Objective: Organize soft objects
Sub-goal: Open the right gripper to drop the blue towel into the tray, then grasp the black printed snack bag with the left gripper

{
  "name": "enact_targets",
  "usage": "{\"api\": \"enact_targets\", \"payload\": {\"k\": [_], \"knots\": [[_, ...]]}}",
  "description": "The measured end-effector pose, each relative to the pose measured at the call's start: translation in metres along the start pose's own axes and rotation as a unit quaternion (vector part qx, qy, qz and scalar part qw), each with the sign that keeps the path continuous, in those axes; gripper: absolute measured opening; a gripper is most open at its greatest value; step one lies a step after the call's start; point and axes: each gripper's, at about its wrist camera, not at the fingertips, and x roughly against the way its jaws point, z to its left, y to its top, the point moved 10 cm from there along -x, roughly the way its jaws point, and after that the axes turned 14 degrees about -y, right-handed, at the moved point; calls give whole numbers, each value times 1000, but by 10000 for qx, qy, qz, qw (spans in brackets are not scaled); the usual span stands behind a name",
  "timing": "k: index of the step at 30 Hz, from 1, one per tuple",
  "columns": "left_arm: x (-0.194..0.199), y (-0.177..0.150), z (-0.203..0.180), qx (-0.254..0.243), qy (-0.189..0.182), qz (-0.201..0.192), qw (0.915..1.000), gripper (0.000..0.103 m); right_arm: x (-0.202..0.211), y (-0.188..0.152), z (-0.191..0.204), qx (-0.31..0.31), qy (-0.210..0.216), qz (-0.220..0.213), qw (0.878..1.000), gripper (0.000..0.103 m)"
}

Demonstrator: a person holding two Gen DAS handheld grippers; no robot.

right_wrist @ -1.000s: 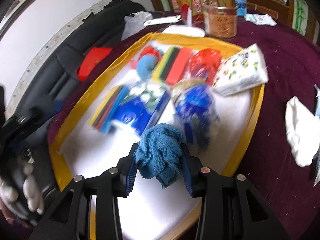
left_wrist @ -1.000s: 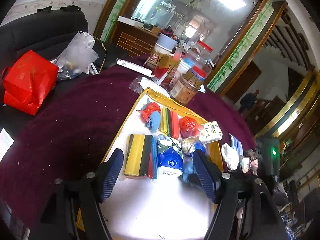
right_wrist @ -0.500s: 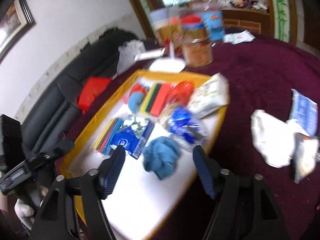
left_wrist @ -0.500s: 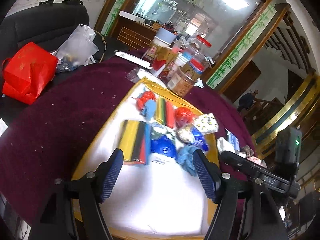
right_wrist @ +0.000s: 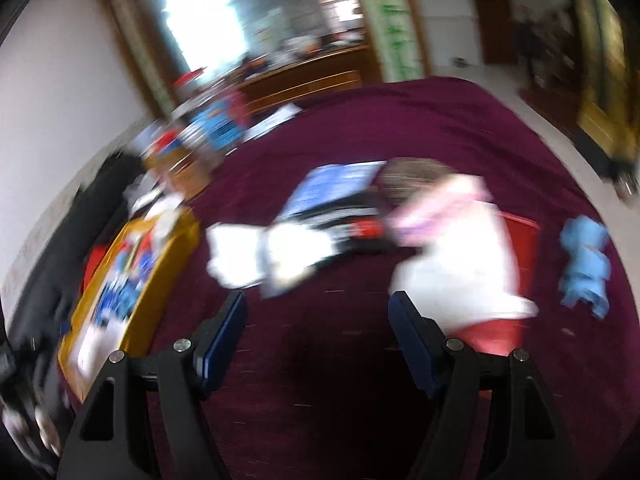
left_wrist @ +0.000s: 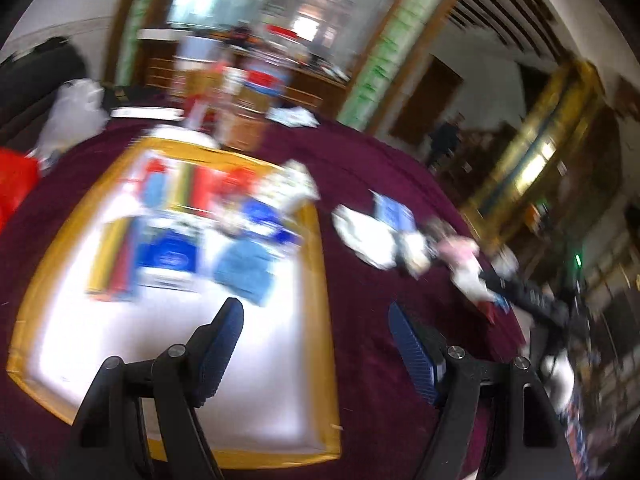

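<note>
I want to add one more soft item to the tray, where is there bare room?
The near white floor of the yellow-rimmed tray is bare, between the crumpled blue cloth and the near rim. The far half is packed with blurred packets. Right of the tray, maroon tablecloth is bare up to the white wads.

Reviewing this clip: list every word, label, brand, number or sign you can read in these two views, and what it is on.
None can be read; both views are motion-blurred.
Blue packet in the yellow tray: white oval logo, too blurred.
Blue-and-white pack on the maroon cloth: print smeared.
Jars behind the tray: labels unreadable.
</note>
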Motion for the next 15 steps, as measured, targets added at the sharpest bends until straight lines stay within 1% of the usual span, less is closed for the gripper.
{"api": "enact_targets", "payload": {"k": [2,6,9,11,15], "knots": [[-17,-9,-20,-156,-167,256,9994,78,3,4,-38,-419,-78,-12,9991,72],[-38,-25,-46,-356,-313,600,9971,78,7,6,-86,-925,-200,-69,9955,72],[-46,-34,-60,-515,-371,765,9950,78,7,8,-116,-1259,-297,-72,9916,72],[-49,-39,-66,-548,-392,839,9942,78,1,13,-130,-1452,-337,-45,9888,72],[-55,-44,-68,-517,-371,925,9937,78,-10,21,-132,-1670,-213,1,9857,72]]}}
